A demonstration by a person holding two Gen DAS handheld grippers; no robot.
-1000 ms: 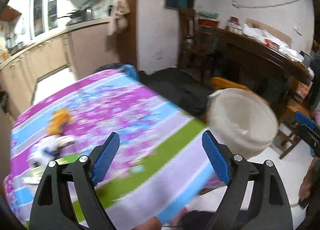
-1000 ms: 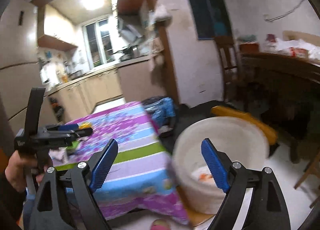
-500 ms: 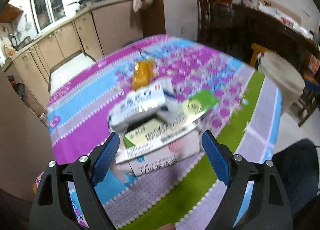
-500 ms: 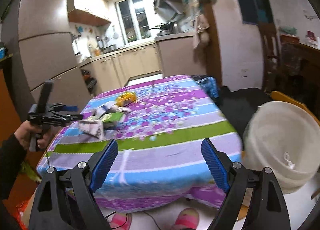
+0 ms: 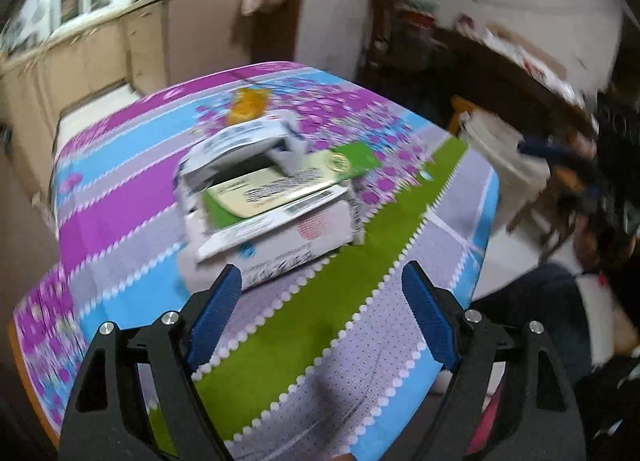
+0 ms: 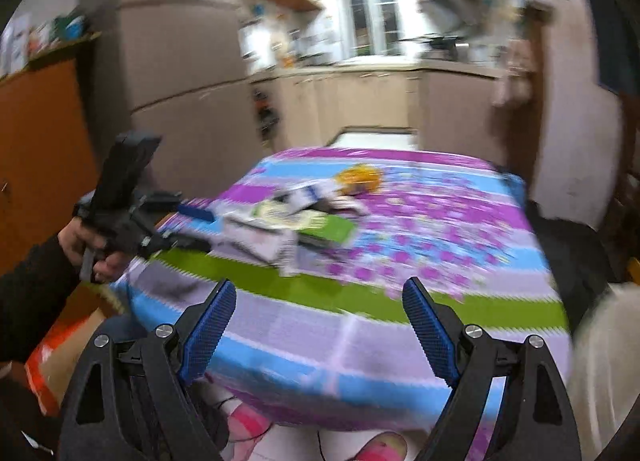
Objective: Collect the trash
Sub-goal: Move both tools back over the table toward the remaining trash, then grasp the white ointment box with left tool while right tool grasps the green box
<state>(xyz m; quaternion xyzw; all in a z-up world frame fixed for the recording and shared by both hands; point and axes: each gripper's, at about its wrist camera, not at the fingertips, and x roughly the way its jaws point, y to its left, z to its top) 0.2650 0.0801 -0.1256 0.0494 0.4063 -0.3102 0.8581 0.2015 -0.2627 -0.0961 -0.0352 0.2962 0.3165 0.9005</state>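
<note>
Striped tablecloth (image 5: 132, 201) carries the flattened cartons (image 5: 272, 201) just ahead of your left gripper (image 5: 320, 301), jaws spread, closing slightly, gripping nothing.

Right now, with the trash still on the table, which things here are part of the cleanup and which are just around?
Part of the job:
- pile of flattened cartons and boxes
- orange wrapper behind the pile
- white bin beside the table
- left hand-held gripper and right hand-held gripper, both open and empty

Just around:
- striped tablecloth
- kitchen cabinets
- dark sideboard
</note>
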